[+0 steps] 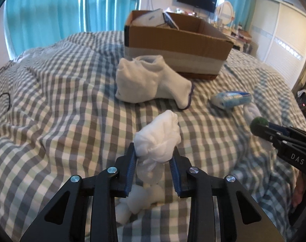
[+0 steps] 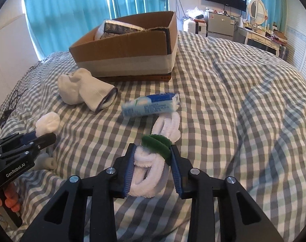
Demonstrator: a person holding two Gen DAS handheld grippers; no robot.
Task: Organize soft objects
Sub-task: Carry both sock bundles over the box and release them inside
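On a checked bedspread (image 2: 223,111), the left gripper (image 1: 155,151) at lower centre pinches a white crumpled cloth bundle (image 1: 159,139). The right gripper (image 2: 153,157) clamps a fluffy white roll with a green band (image 2: 151,161). Folded white socks (image 1: 149,80) lie mid-frame, just before the cardboard box (image 1: 173,46) at upper centre.

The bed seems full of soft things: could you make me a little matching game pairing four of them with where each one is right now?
Things:
1. white gauze bundle
2. fluffy white headband with green patch
3. white sock pair
4. blue-and-white packet

Places:
A. lying just in front of the cardboard box
B. between the right gripper pads
C. loose on the checked cover, mid-bed
D. between the left gripper pads

Pairs: 1-D, 2-B, 3-A, 4-C
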